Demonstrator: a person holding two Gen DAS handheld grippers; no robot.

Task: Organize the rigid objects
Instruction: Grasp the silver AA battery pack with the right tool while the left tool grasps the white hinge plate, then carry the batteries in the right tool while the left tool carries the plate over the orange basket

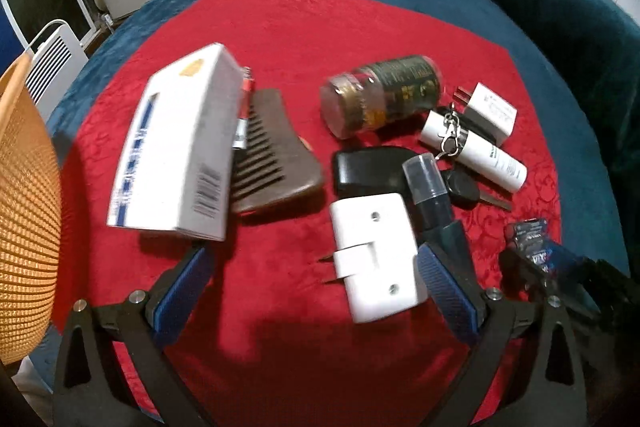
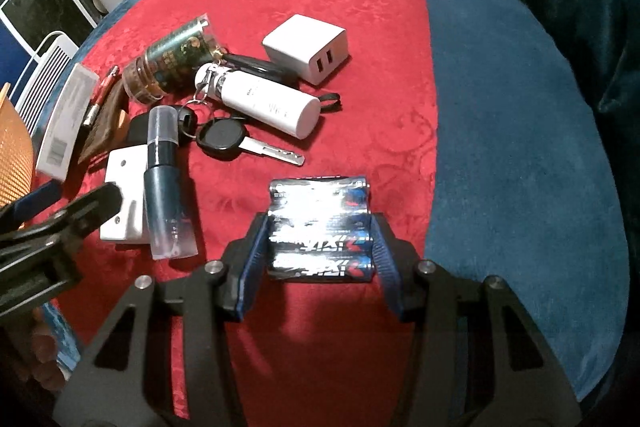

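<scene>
A shiny pack of batteries [image 2: 320, 223] lies on the red cloth [image 2: 360, 67], and my right gripper [image 2: 320, 255] is shut on it, one blue pad against each side. The same pack [image 1: 532, 239] shows at the right edge of the left wrist view. My left gripper [image 1: 316, 275] is open above a white plug adapter [image 1: 372, 259], which lies between its fingers nearer the right one. A white box [image 1: 180, 147] lies just past the left finger, blurred. Beyond are a brown comb [image 1: 276, 155], a jar [image 1: 380, 95] on its side and a dark spray bottle [image 1: 432, 195].
An orange mesh basket [image 1: 24, 207] stands at the left edge. On the cloth also lie a white USB charger [image 2: 308, 47], a white tube [image 2: 264, 103], a car key [image 2: 232, 139], a black case [image 1: 368, 171] and a red pen [image 2: 104, 87]. Blue blanket [image 2: 520, 107] surrounds the cloth.
</scene>
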